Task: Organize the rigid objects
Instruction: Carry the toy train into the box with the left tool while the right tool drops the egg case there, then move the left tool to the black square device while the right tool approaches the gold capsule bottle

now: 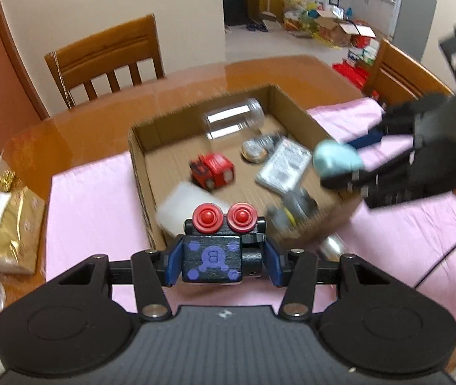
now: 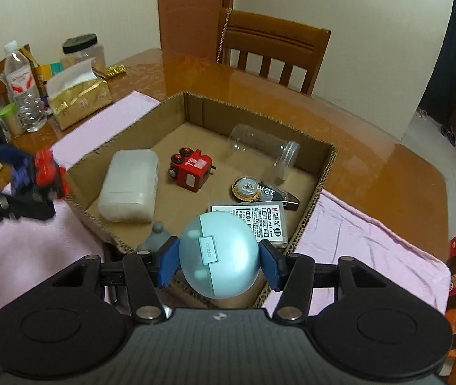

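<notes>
Both tools carry pieces above the cardboard box

The left tool (image 1: 219, 261) pinches a black fidget cube (image 1: 211, 258); the right tool (image 2: 218, 261) pinches a pale blue earbud case (image 2: 219, 255), both above the box's (image 2: 260, 114) near edge. A red cube (image 2: 191, 170), clear jar (image 2: 263, 150), white case (image 2: 130, 184) and tape dispenser (image 2: 260, 191) already lie inside; these two seem left.

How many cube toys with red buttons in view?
2. One black cube toy sits clamped in the left gripper; one red cube toy lies inside the cardboard box. Others could be hidden.
</notes>
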{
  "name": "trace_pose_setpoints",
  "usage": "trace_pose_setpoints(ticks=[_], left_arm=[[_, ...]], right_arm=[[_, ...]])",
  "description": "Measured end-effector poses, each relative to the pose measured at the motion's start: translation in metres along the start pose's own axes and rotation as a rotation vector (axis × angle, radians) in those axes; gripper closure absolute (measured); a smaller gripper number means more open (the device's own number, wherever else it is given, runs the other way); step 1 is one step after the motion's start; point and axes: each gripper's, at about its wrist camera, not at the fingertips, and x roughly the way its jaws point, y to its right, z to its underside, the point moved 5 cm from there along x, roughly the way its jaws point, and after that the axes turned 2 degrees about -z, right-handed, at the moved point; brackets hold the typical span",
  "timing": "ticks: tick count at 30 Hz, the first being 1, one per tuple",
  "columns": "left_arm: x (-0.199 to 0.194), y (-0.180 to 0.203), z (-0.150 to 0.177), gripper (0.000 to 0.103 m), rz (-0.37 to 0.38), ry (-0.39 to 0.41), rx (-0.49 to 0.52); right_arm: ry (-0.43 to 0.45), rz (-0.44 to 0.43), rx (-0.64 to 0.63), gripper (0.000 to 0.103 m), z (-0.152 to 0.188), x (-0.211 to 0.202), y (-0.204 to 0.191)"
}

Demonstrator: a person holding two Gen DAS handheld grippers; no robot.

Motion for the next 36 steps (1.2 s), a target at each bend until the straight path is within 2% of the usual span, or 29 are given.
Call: trace_pose_setpoints(ticks=[9, 10, 12, 13, 14, 20, 24, 25, 27, 28, 31, 36], left_arm=[[0.039, -0.031, -0.039, 0.053, -0.046, 0.016, -0.03], [0.044, -0.032, -0.041, 0.053, -0.047, 0.014, -0.026], [0.054, -0.035, -0.047, 0.053, -0.049, 0.007, -0.019], [0.059, -0.037, -0.05, 0.053, -0.048, 0.005, -0.017], [0.064, -0.038, -0.053, 0.053, -0.046, 0.002, -0.015], [0.094, -0.043, -0.07, 0.053, -0.039, -0.016, 0.002], [0.112, -0.05, -0.083, 0.053, -0.066, -0.014, 0.002], [0.114, -0.053, -0.087, 0.048, -0.082, -0.006, -0.008], [0.116, -0.058, -0.093, 0.025, -0.092, 0.013, -0.021], [0.114, -0.059, -0.095, 0.01, -0.095, 0.027, -0.024], [0.106, -0.065, -0.096, 0.004, -0.138, 0.063, -0.044], [0.089, -0.066, -0.083, 0.003, -0.119, 0.056, -0.041]], right_arm=[[-0.036, 0.03, 0.024, 0.044, 0.009, 0.03, 0.001], [-0.027, 0.03, 0.027, 0.041, 0.009, 0.03, 0.0], [-0.003, 0.03, 0.042, 0.023, 0.008, 0.026, 0.0], [0.009, 0.038, 0.05, 0.009, 0.006, 0.024, 0.001], [0.022, 0.05, 0.059, 0.003, 0.006, 0.021, 0.001], [0.059, 0.084, 0.123, 0.0, 0.005, -0.001, -0.003], [0.069, 0.104, 0.179, 0.0, 0.011, -0.016, -0.009], [0.07, 0.107, 0.186, 0.0, 0.012, -0.019, -0.01], [0.075, 0.124, 0.198, 0.0, 0.015, -0.025, -0.012], [0.075, 0.132, 0.204, 0.0, 0.017, -0.028, -0.013], [0.074, 0.154, 0.228, 0.0, 0.021, -0.032, -0.013], [0.06, 0.176, 0.256, 0.0, 0.028, -0.034, -0.016]])
